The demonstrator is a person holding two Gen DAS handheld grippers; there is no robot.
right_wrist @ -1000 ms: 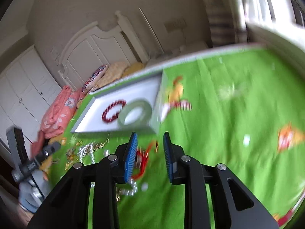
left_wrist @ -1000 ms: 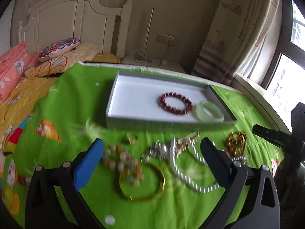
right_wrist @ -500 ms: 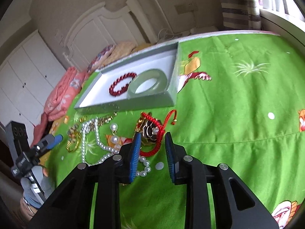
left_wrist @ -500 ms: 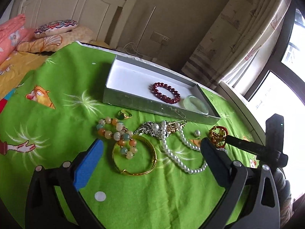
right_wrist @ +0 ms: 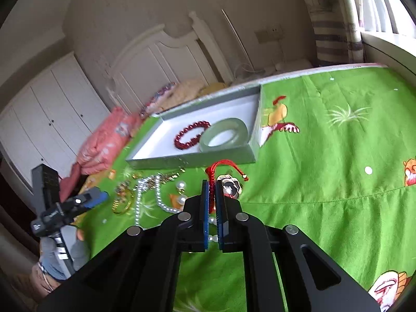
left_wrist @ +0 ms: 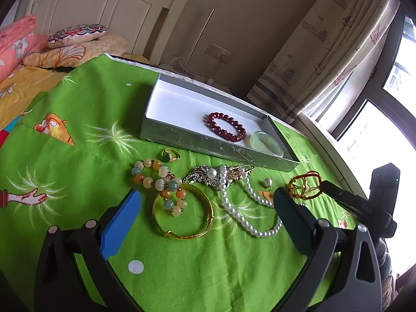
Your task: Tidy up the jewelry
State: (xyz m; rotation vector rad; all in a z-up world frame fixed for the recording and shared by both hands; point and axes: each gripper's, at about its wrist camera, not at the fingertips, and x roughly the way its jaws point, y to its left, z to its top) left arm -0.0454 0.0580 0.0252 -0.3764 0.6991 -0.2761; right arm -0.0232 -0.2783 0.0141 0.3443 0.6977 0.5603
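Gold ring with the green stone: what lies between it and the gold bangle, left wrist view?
In the left wrist view, the multicoloured bead bracelet lies between the ring and bangle, overlapping the bangle's rim.

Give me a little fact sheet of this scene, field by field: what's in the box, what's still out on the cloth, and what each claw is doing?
In box: red bead bracelet, pale green bangle
On green cloth: gold bangle, pastel bead bracelet, pearl necklace, gold ring
Right gripper: shut on red cord bracelet
Left gripper: open, empty, hanging above the pile
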